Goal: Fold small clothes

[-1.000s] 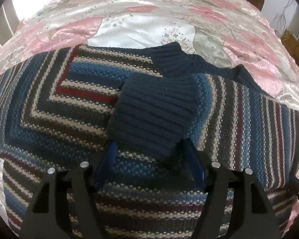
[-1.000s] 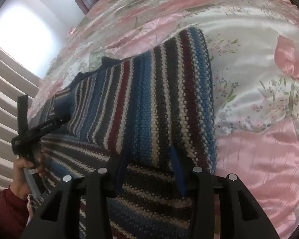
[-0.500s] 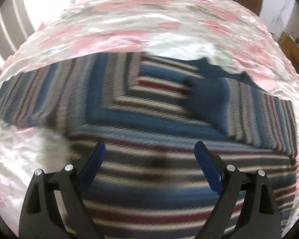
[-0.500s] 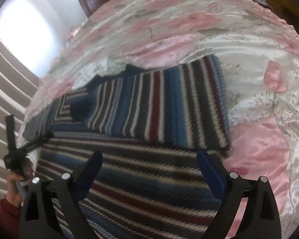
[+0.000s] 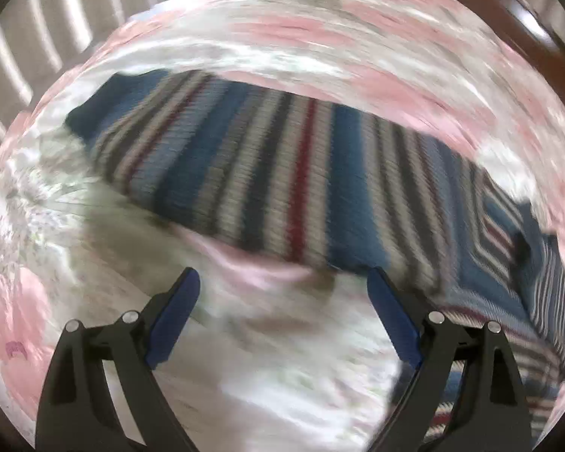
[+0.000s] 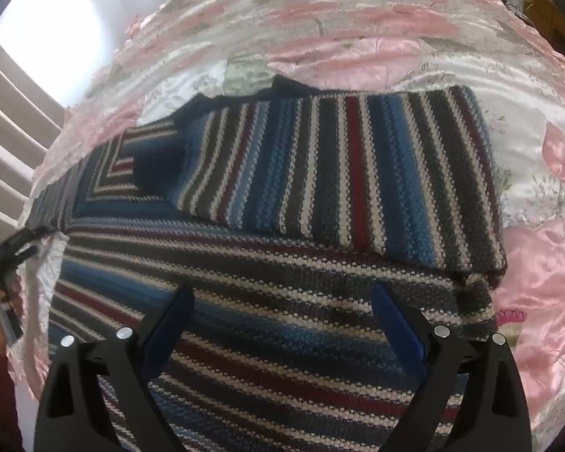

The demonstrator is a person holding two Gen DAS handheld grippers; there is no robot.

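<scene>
Sweater (image 6: pixel 320 226), knitted, striped in blue, dark grey, cream and maroon, with navy ribbed collar: lies flat on the bed over a satin bedspread (image 6: pixel 358 49) printed with pink flowers on white. In the right wrist view one sleeve (image 6: pixel 358 173) is folded across the body, its stripes running crosswise to those beneath; a navy cuff (image 6: pixel 156 165) rests on the chest near the collar.

Right gripper (image 6: pixel 282 324): blue-padded fingers (image 6: pixel 169 324) spread wide, holding nothing, positioned over the lower body of the sweater.

Left gripper (image 5: pixel 282 312): fingers (image 5: pixel 173 312) likewise spread wide, holding nothing, above bare bedspread (image 5: pixel 263 358) just beside the sweater's (image 5: pixel 282 173) edge. This view is motion-blurred; fine detail cannot be told.

Person's hand (image 6: pixel 3 301), with a dark red sleeve, grips the left gripper's handle at the left margin of the right wrist view.

Wooden headboard (image 5: pixel 527 37): beyond the far side of the bed.
</scene>
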